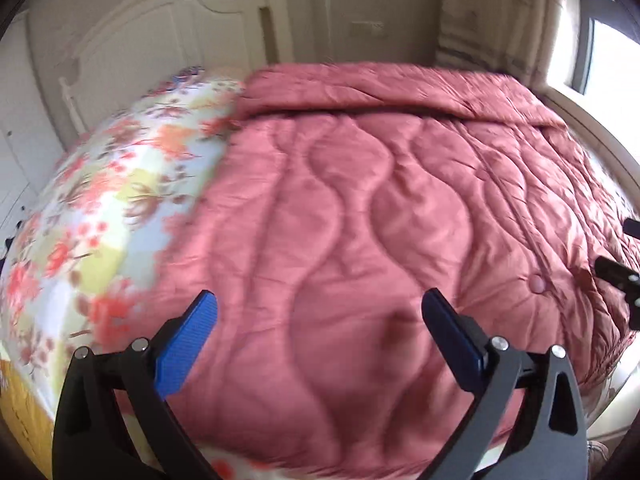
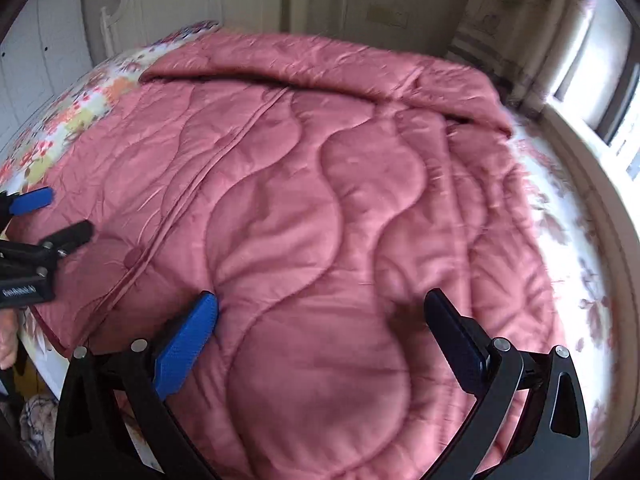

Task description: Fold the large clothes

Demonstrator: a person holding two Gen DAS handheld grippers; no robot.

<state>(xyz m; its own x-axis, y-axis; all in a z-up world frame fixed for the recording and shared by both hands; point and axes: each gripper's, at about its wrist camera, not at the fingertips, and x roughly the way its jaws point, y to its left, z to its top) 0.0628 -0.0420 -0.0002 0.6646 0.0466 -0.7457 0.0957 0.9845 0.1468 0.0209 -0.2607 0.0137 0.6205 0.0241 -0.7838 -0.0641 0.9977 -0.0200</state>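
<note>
A large pink quilted garment or comforter [image 1: 360, 200] lies spread over the bed, with a button [image 1: 537, 283] near its right side and its far edge folded over. It also fills the right wrist view [image 2: 304, 208]. My left gripper [image 1: 320, 312] is open and empty, hovering above the near part of the fabric. My right gripper [image 2: 322, 312] is open and empty above the same fabric. The left gripper [image 2: 64, 212] also shows at the left edge of the right wrist view, jaws apart.
A floral sheet [image 1: 104, 208] covers the bed to the left of the pink fabric. A white headboard [image 1: 168, 28] stands at the far left. A window [image 1: 600, 60] and sill run along the right. The floral sheet also shows on the right side [image 2: 568, 240].
</note>
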